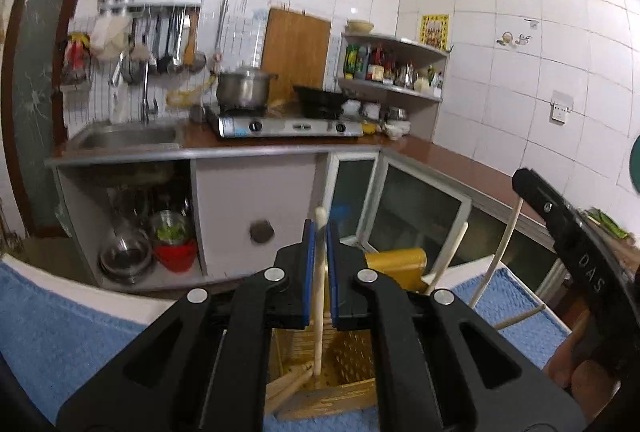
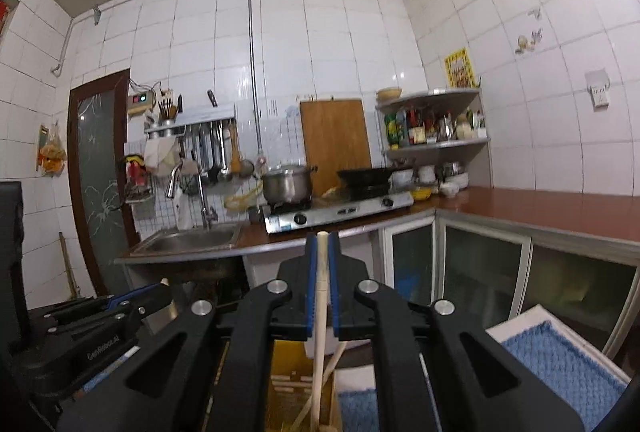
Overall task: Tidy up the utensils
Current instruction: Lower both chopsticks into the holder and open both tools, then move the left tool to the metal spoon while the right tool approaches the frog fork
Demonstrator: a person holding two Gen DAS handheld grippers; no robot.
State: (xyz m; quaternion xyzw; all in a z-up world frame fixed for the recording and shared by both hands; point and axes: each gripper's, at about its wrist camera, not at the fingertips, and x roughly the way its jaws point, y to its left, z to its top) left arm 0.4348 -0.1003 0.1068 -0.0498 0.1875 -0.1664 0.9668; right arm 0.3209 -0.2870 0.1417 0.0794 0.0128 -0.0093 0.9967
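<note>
A: Left wrist view?
B: Left gripper [image 1: 320, 264] pinching a pale wooden stick [image 1: 319, 296] between blue pads [image 1: 308, 272]. Long axis near vertical, top end poking just past the fingertips, lower end down inside a yellow perforated utensil holder [image 1: 344, 360] sitting on a blue mat [image 1: 60, 332]. Two more pale handles [image 1: 448, 256] leaning right out of the holder's far side. Right gripper [image 1: 568, 244] at far right edge, body only.

A: Right wrist view?
B: Right gripper [image 2: 322, 272] pressed onto another pale wooden stick [image 2: 321, 296], blue pads [image 2: 334, 288] tight on both sides. Axis upright, slight tilt, tip up past the fingertips, lower end dropping into the same yellow holder [image 2: 288, 396]. A second thin stick [image 2: 320, 388] crossing diagonally beside it. Left gripper [image 2: 132, 296] low at left, blue pads visible, closure unclear from here. Blue mat [image 2: 560, 364] near right.

A: Background?
B: Stove [image 2: 340, 211] and sink [image 2: 188, 238] far, on the counter.
</note>
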